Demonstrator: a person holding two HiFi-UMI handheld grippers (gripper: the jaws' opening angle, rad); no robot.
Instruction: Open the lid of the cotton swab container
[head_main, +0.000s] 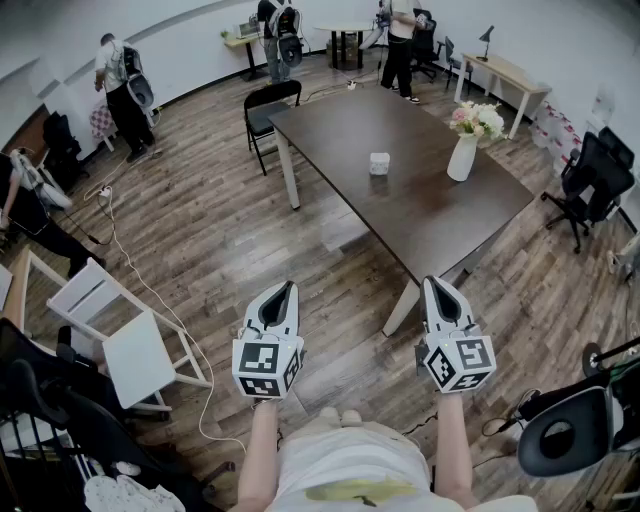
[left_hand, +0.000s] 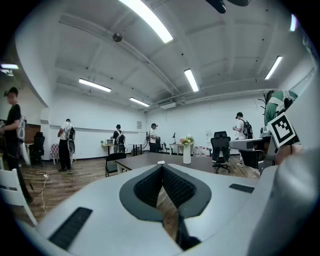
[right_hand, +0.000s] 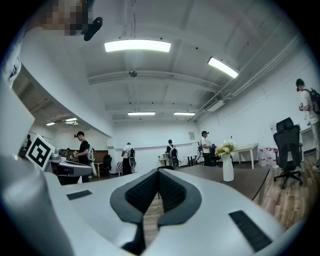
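Our left gripper (head_main: 285, 288) and right gripper (head_main: 433, 283) are closed, empty, well short of the table (head_main: 400, 205) bearing the container (head_main: 379, 163).

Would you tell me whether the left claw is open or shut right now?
Shut: the left claw shows its tips meeting in its own view, with nothing held between them.

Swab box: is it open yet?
Not yet. Nothing looks done: the swab box sits on the table, apparently closed. Nothing is in hand: the left gripper and right gripper are shut, empty and well short of the table. Left: reach it and open the lid.
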